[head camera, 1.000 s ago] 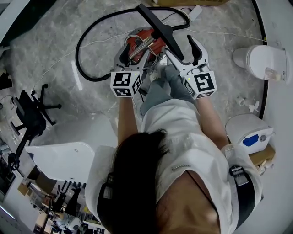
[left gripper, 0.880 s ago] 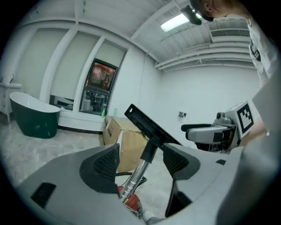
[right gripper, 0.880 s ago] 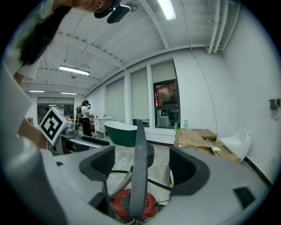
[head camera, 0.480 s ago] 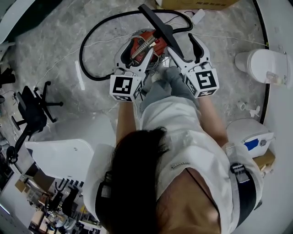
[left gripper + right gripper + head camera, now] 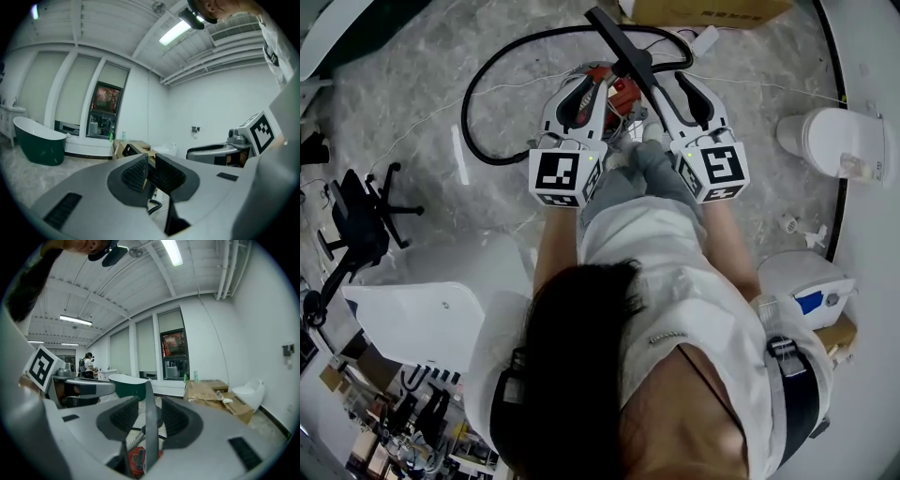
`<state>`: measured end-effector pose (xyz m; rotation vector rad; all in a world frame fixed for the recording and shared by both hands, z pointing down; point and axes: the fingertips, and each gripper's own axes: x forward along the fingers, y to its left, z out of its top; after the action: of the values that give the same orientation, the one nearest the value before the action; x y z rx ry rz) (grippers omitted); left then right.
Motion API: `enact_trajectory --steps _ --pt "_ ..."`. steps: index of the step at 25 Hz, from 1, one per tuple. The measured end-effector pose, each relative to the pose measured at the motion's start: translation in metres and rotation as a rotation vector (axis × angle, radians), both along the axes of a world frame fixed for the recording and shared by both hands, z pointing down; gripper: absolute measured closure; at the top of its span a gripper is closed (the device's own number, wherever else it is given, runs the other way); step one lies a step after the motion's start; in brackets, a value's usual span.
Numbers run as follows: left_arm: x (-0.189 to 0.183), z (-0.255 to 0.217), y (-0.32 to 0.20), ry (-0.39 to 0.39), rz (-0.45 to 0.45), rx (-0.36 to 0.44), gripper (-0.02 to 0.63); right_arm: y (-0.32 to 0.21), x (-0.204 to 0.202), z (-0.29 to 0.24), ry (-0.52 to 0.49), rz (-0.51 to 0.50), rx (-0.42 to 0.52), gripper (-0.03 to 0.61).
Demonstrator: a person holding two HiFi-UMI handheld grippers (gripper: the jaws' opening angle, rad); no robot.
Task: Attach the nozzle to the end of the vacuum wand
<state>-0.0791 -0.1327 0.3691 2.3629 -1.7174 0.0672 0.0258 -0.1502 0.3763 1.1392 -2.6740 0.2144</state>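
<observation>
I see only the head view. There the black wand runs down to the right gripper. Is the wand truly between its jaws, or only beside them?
Observer: Between them. The right gripper view shows the wand upright between the jaws of the right gripper. They have just been closing, but a gap shows beside the wand, so they do not press it yet.
Operator: Does the left gripper hold something?
Observer: The left gripper view shows the jaws of the left gripper, which have just been closing, all but together, with nothing between them that I can make out.
Operator: What stands ahead?
Observer: A dark green bathtub, outside your view.
</observation>
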Motion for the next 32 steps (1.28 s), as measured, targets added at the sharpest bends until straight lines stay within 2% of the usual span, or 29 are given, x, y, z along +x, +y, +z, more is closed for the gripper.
enact_trajectory --steps 4,7,10,14,20,24,32 --pt "-0.007 -0.007 0.000 -0.059 -0.083 -0.017 0.603 0.002 -0.003 -0.004 0.000 0.010 0.007 0.536" --pt "-0.010 -0.020 0.000 -0.086 -0.128 -0.025 0.611 0.002 -0.003 -0.005 -0.002 0.012 -0.003 0.563" --pt "-0.010 -0.025 0.001 -0.037 -0.138 -0.055 0.611 0.003 -0.004 -0.007 -0.005 0.020 -0.006 0.565" --pt "-0.001 -0.029 0.006 0.049 -0.085 -0.057 0.611 0.005 -0.005 -0.009 -0.013 0.038 -0.019 0.565" --pt "0.005 -0.018 0.011 0.030 -0.072 -0.100 0.611 0.012 -0.014 -0.007 -0.008 0.011 -0.027 0.565" --pt "0.007 -0.024 0.014 0.066 -0.057 -0.075 0.612 0.017 -0.022 -0.008 -0.006 -0.013 -0.028 0.565" --pt "0.008 -0.028 0.018 0.068 -0.029 -0.051 0.612 0.023 -0.033 -0.007 0.013 -0.041 -0.024 0.565"
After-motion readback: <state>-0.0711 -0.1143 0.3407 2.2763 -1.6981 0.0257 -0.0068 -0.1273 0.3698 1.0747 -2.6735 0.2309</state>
